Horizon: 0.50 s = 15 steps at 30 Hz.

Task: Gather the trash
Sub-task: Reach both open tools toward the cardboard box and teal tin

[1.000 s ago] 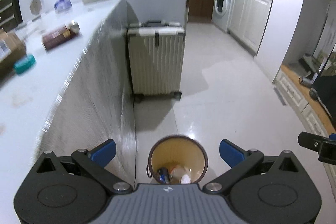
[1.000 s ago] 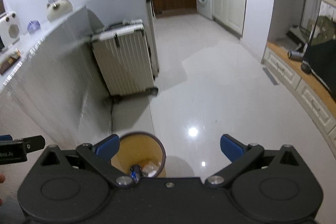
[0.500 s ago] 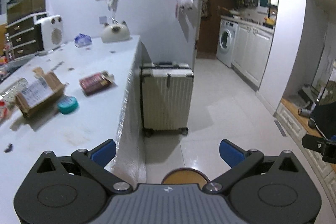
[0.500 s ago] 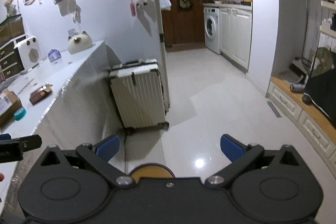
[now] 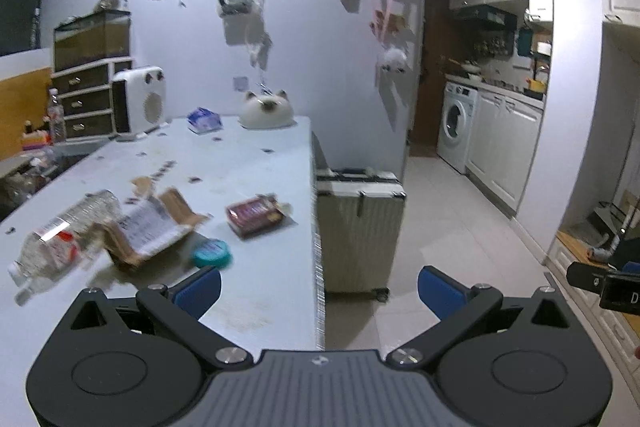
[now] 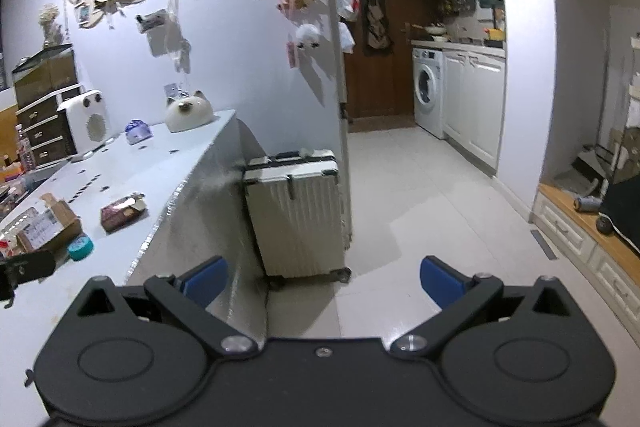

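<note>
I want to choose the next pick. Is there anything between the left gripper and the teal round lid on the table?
Nothing visible. The left gripper is open and empty, and the teal lid lies just beyond its left finger, only bare table between them.

**Almost nothing readable**

You can make out one character only: a white "D" on the black body of the right gripper, cut off by the frame edge. The printed label on the torn cardboard box, left of the teal tin, is too blurred to read.
</note>
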Motion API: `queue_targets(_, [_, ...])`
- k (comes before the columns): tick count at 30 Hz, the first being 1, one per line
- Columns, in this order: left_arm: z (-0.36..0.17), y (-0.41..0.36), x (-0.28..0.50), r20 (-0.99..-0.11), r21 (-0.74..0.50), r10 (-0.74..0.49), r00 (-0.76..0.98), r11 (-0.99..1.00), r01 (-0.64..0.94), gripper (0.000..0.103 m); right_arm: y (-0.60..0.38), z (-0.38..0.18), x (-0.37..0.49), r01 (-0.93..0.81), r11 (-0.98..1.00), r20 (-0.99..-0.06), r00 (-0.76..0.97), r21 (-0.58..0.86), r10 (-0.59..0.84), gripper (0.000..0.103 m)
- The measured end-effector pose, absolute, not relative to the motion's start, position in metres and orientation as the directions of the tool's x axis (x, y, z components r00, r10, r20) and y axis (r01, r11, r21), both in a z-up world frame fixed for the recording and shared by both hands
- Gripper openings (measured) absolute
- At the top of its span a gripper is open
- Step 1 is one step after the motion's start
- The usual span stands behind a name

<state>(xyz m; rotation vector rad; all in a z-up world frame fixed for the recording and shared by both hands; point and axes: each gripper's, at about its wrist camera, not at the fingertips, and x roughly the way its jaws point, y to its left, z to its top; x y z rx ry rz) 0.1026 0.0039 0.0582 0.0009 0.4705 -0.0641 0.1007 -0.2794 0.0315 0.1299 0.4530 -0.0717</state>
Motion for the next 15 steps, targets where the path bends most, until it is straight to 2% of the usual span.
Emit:
queue_targets(10, [0.073,0.082,0.120,-0.421,0.018,0.051,0.906,0.999,-0.048,0.103,-0.216,0.052,0.135,-0.008,0.994,-0.409,0.911,0.112,0.054,0.103])
queue_targets(15, [0.065,0.120,0.135,-0.430,0.048,0.048,0.902,0.998,-0.031,0.103,-0.182,0.053,0.159,-0.065,0.990,-0.413,0.904,0.123,0.111,0.103])
